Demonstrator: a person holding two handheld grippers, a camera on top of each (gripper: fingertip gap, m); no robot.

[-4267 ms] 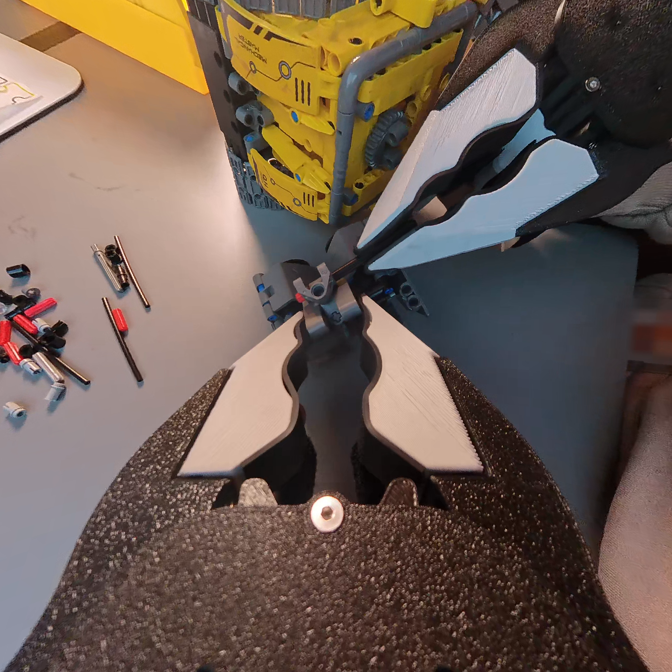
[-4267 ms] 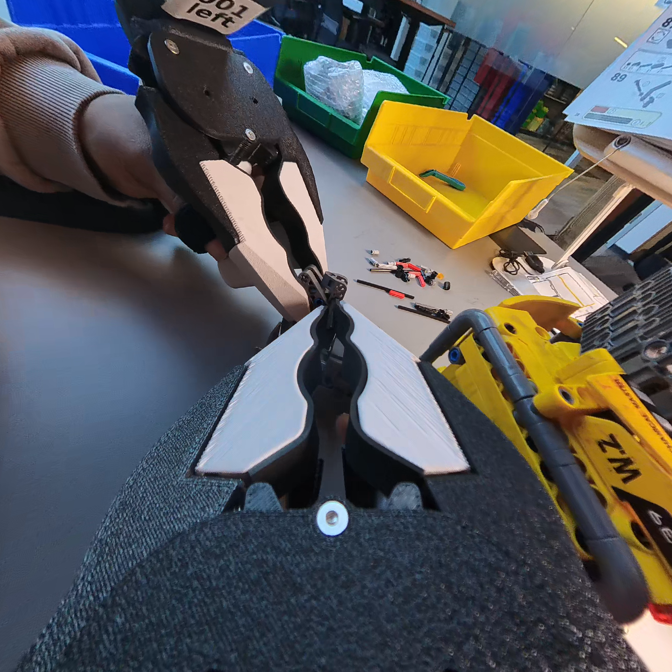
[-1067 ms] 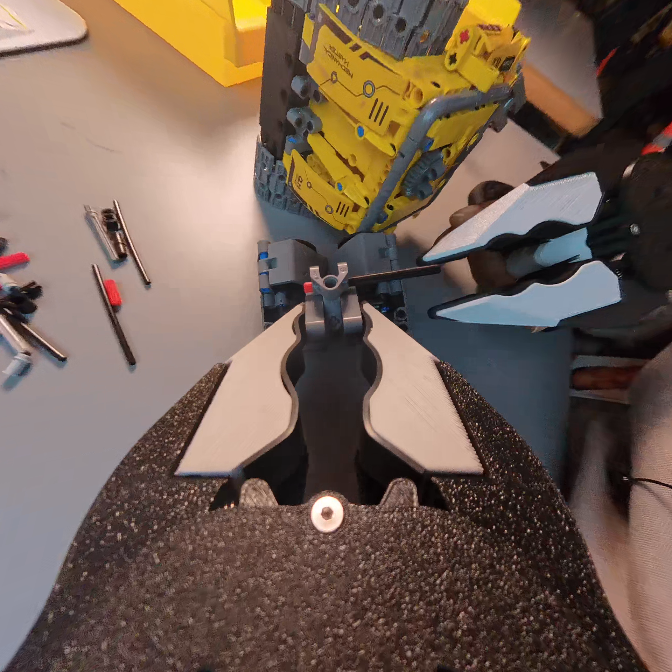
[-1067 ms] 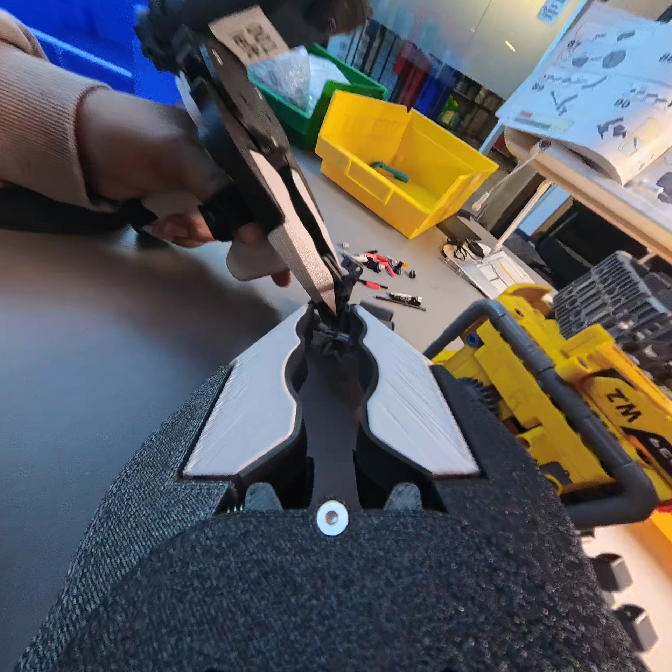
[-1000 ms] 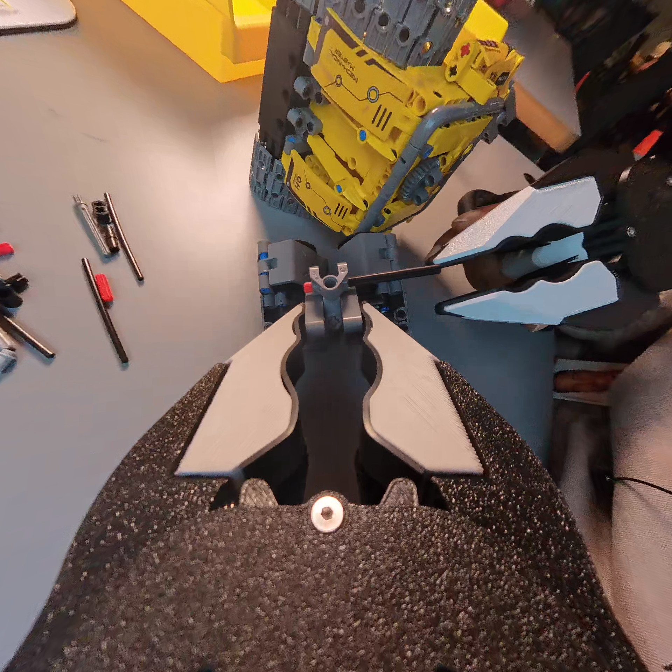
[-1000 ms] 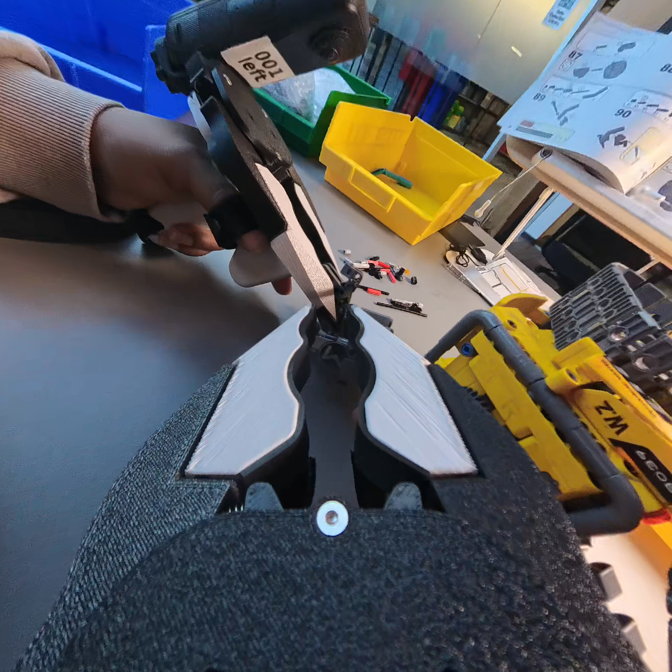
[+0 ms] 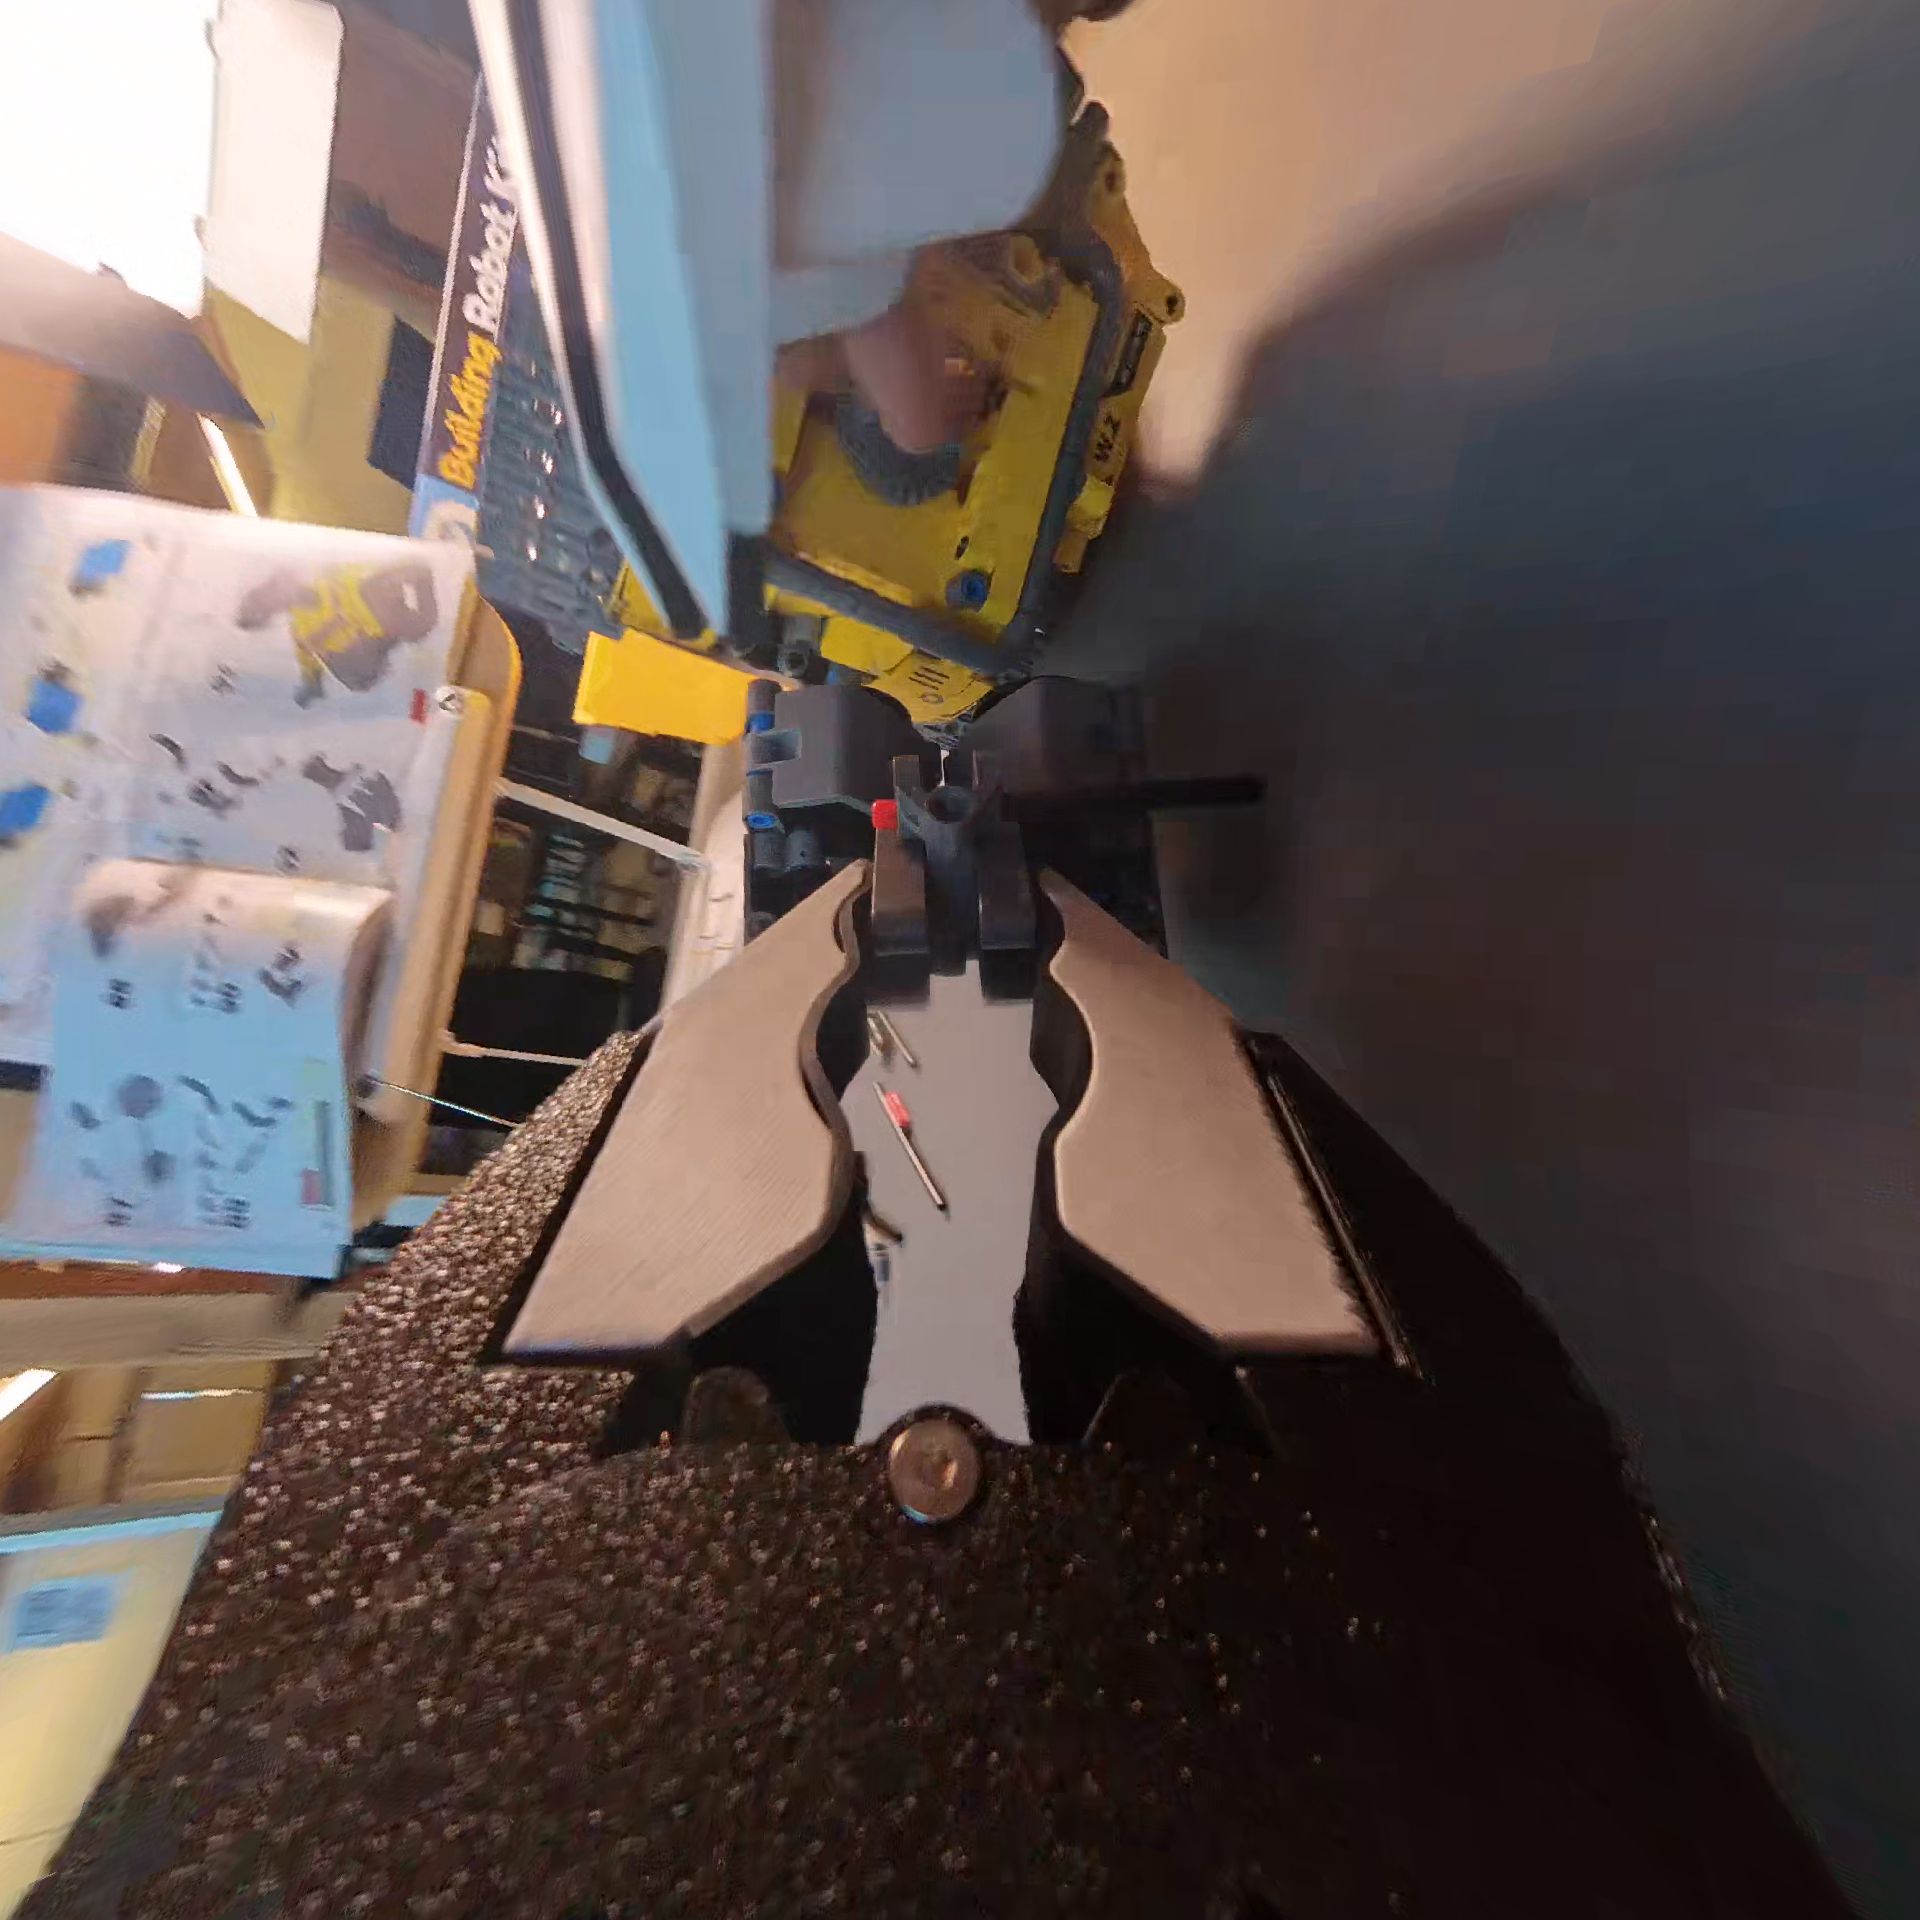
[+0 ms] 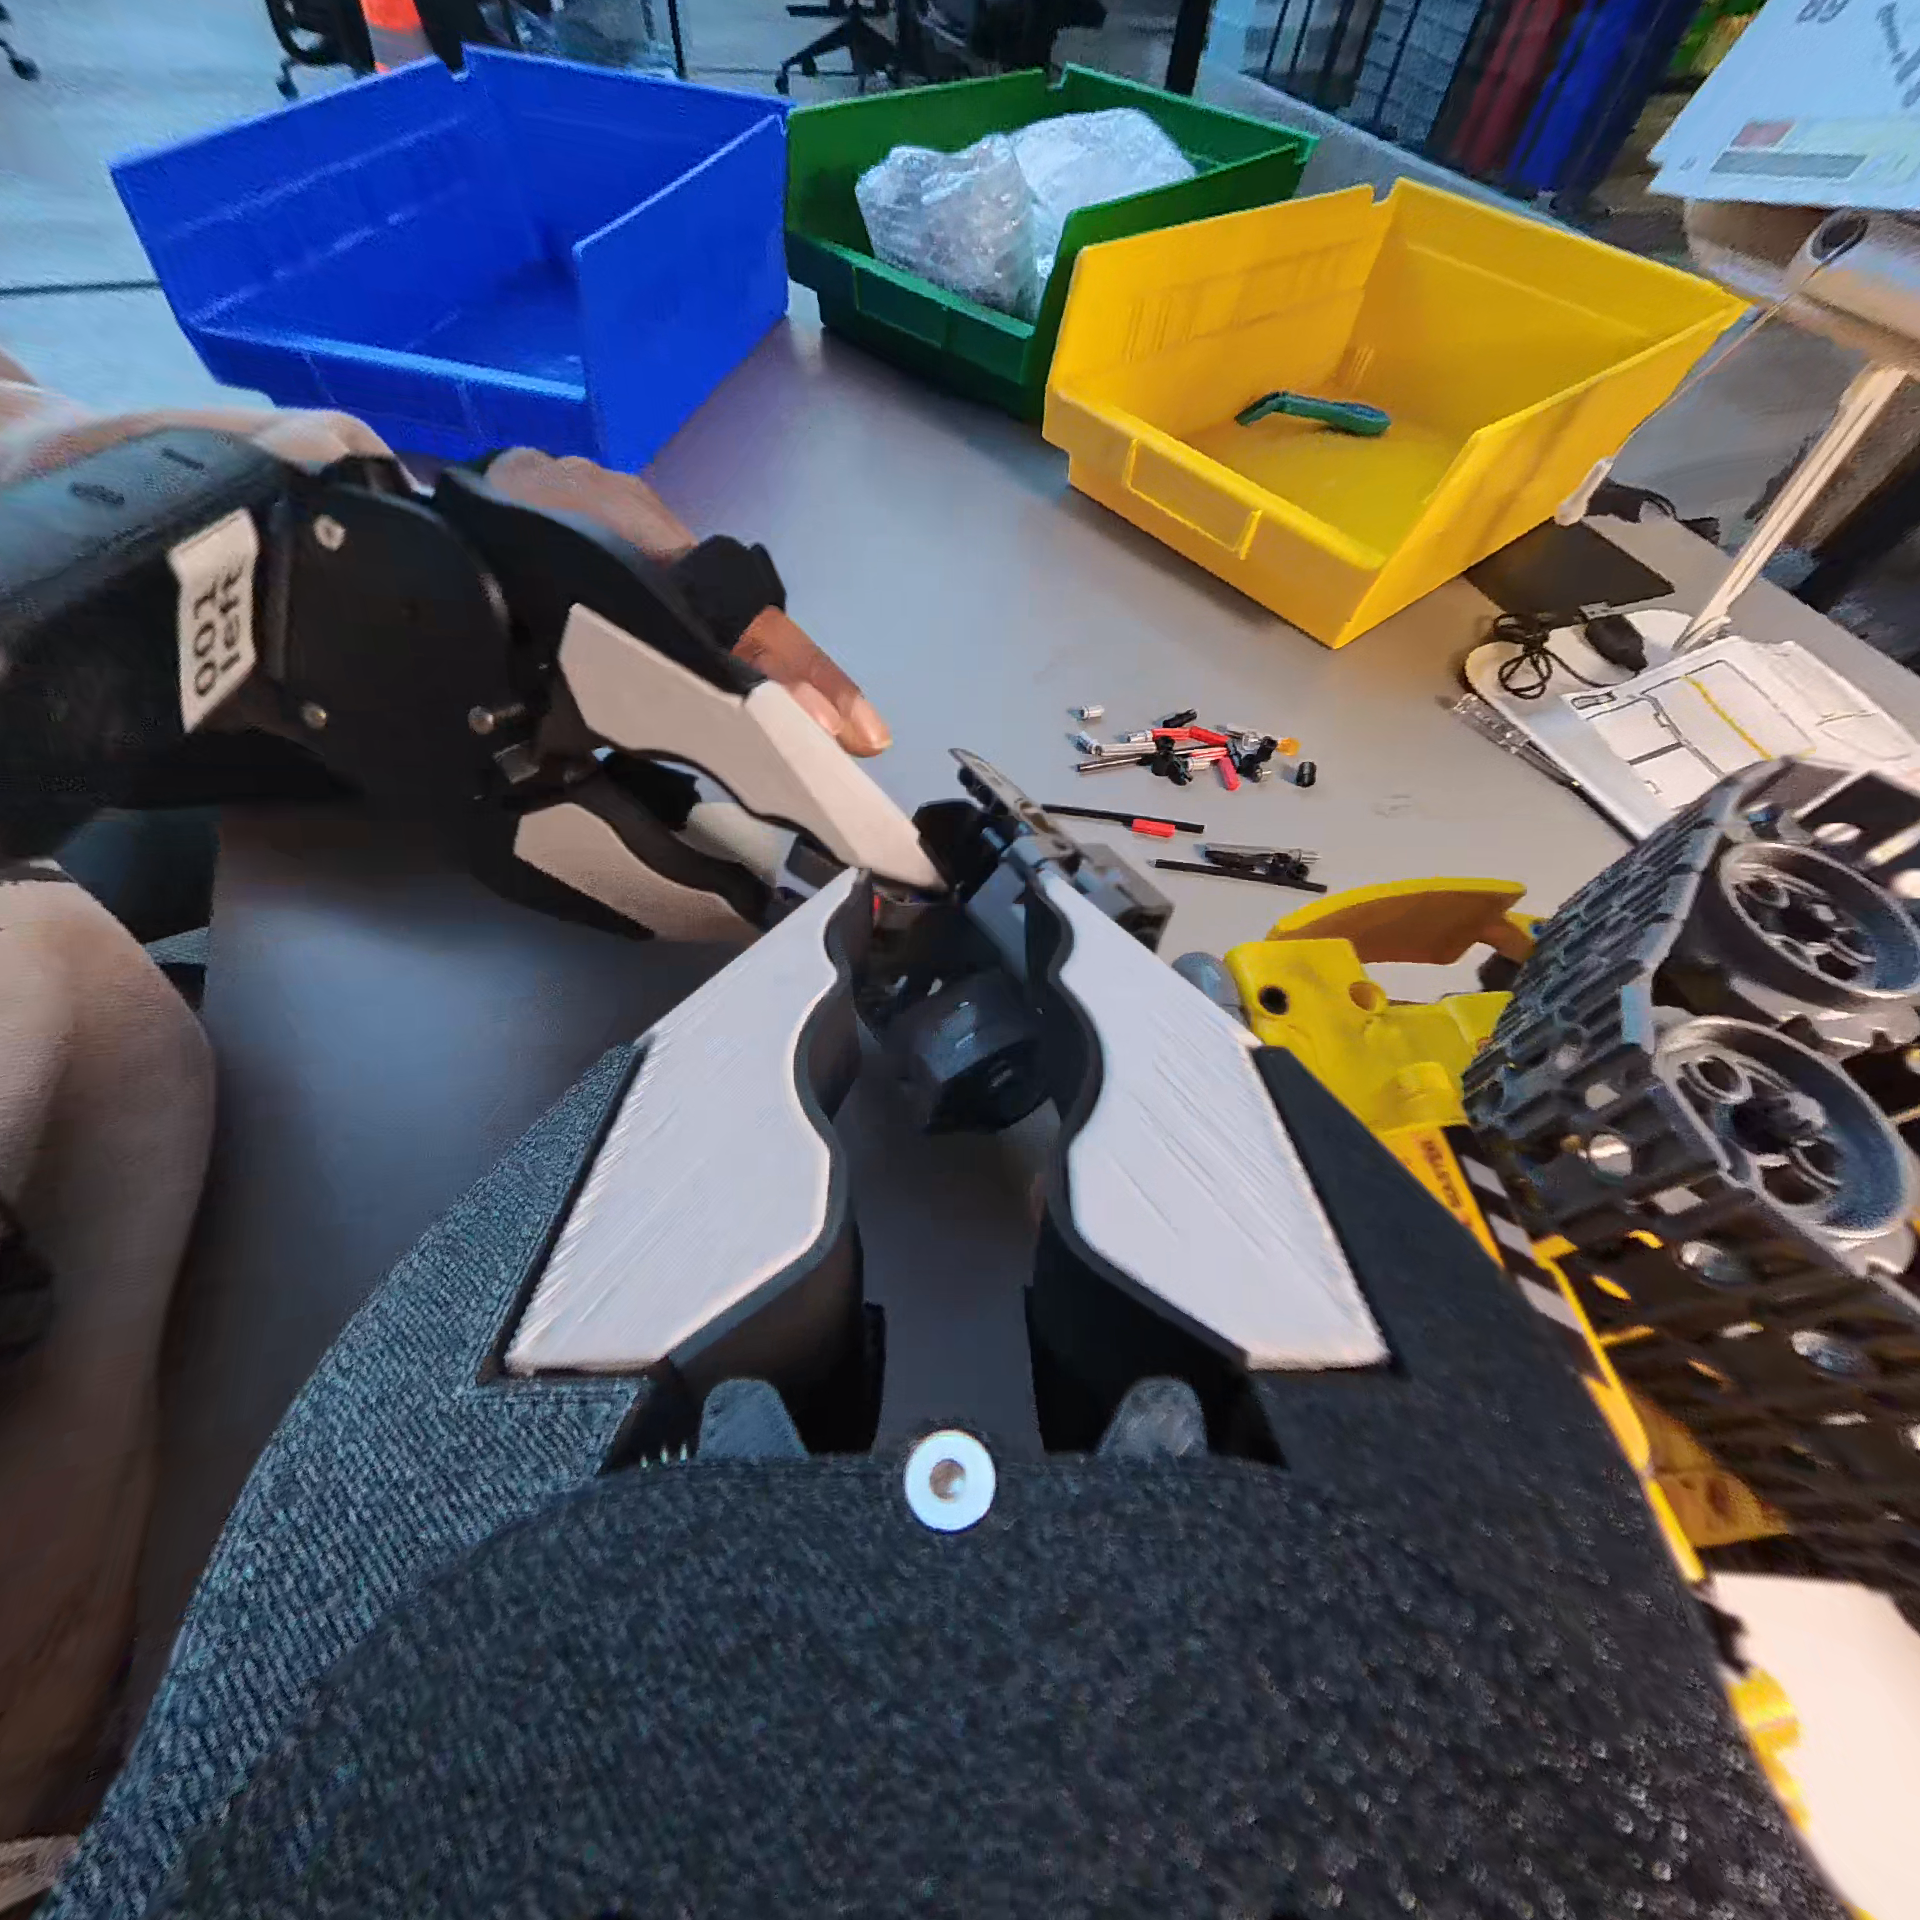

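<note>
Left tongs (image 7: 951,883) keep gripping dark assembly (image 7: 935,821); my right tongs (image 8: 951,914), off black axle, now clamp it too.

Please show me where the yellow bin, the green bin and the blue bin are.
yellow bin (image 8: 1226,499): right wrist view, front wall.
green bin (image 8: 935,322): right wrist view, front wall.
blue bin (image 8: 675,281): right wrist view, right side wall.

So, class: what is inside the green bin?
The green bin holds a crumpled bundle of clear plastic wrap. Whatever lies beneath or inside that wrap is covered, and cannot be seen.
</note>
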